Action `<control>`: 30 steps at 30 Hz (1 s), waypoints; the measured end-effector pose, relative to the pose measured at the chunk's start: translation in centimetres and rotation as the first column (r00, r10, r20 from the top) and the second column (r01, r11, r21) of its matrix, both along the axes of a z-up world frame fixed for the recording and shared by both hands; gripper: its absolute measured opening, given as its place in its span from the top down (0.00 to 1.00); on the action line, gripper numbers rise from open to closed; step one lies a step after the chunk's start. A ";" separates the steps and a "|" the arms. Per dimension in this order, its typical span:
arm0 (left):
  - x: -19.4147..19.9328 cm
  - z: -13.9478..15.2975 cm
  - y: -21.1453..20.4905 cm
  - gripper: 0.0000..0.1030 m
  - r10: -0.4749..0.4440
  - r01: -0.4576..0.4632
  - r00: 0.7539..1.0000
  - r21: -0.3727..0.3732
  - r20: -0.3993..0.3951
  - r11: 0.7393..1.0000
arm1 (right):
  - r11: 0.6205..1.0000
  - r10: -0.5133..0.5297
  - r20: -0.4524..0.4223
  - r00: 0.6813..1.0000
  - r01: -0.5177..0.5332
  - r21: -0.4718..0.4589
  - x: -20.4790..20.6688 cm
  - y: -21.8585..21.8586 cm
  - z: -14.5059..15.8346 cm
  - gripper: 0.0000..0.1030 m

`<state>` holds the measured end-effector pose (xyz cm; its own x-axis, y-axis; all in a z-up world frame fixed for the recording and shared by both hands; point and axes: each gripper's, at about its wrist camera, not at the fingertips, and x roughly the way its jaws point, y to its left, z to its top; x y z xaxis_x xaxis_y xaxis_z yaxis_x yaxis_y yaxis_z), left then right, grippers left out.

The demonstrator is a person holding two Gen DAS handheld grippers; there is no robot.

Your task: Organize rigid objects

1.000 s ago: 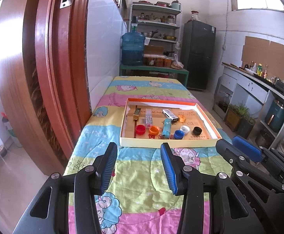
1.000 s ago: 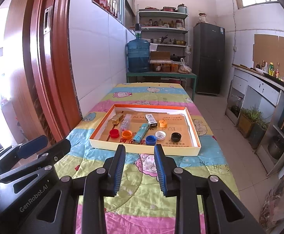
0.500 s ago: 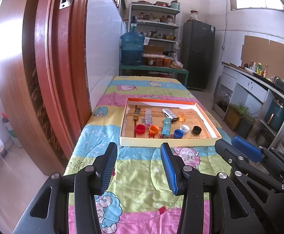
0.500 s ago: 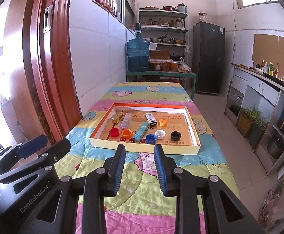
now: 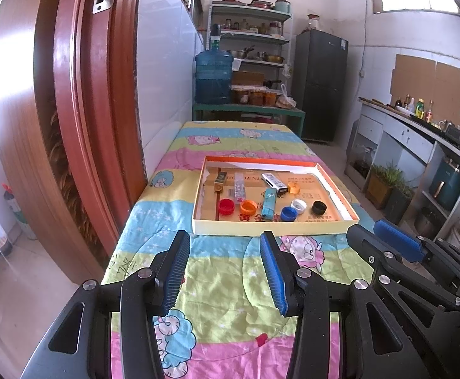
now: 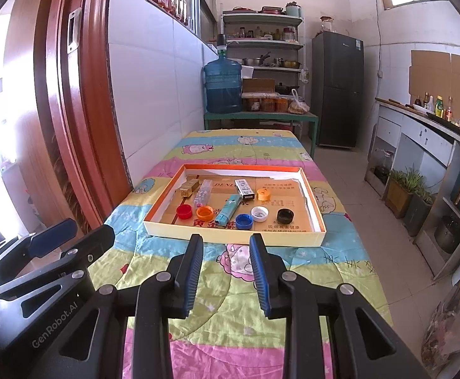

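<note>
A shallow orange-rimmed cardboard tray (image 5: pixel 271 229) lies on the quilted table ahead of both grippers. In it are a red cap (image 5: pixel 226 206), an orange cap (image 5: pixel 248 207), a teal tube (image 5: pixel 269 203), a blue cap (image 5: pixel 289 213), a white cap (image 5: pixel 298 204), a black cap (image 5: pixel 319 207), a small orange cap (image 5: pixel 294 188), a white box (image 5: pixel 274 181), a clear case (image 5: pixel 239 186) and a gold block (image 5: pixel 220 180). My left gripper (image 5: pixel 225 237) hovers open and empty short of the tray. My right gripper (image 6: pixel 226 238) stands beside it, jaws narrowly apart, holding nothing.
The table's colourful quilt (image 6: pixel 230 300) runs along a white tiled wall and a red door frame (image 5: pixel 81 126) on the left. Behind the table are a blue water jug (image 6: pixel 223 85), shelves and a dark fridge (image 6: pixel 337 88). Counters and potted plants (image 6: pixel 406 186) line the right aisle.
</note>
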<state>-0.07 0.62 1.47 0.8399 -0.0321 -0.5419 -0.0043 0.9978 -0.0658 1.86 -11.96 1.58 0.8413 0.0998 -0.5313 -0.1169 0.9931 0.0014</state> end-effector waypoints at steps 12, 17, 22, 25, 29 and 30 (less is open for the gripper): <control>0.1 -0.2 -0.1 0.54 0.000 0.000 1.000 -0.001 -0.001 1.000 | 1.000 0.000 -0.007 1.000 0.000 0.002 0.2 -0.1 -0.2 0.71; 0.1 -0.2 -0.1 0.54 -0.001 0.001 1.000 0.000 -0.003 1.000 | 1.000 0.001 -0.006 1.000 -0.001 0.001 0.2 -0.1 -0.2 0.71; 0.1 -0.2 -0.1 0.54 0.000 0.000 1.000 0.000 -0.003 1.000 | 1.000 0.000 -0.007 1.000 0.000 0.000 0.2 -0.1 -0.3 0.71; 0.1 -0.3 -0.1 0.54 -0.001 0.001 1.000 0.002 -0.003 1.000 | 1.000 0.000 -0.007 1.000 0.000 0.000 0.2 -0.1 -0.3 0.71; 0.1 -0.3 -0.1 0.54 -0.003 0.003 1.000 0.002 -0.004 1.000 | 1.000 0.002 -0.008 1.000 -0.002 0.000 0.2 -0.1 -0.3 0.71; 0.0 -0.4 -0.1 0.54 -0.003 0.003 1.000 0.002 -0.004 1.000 | 1.000 0.002 -0.009 1.000 -0.002 -0.001 0.2 0.0 -0.3 0.71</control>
<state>-0.04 0.48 1.06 0.8376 -0.0337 -0.5452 -0.0014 0.9980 -0.0638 2.07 -11.98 1.27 0.8361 0.1012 -0.5391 -0.1190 0.9929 0.0018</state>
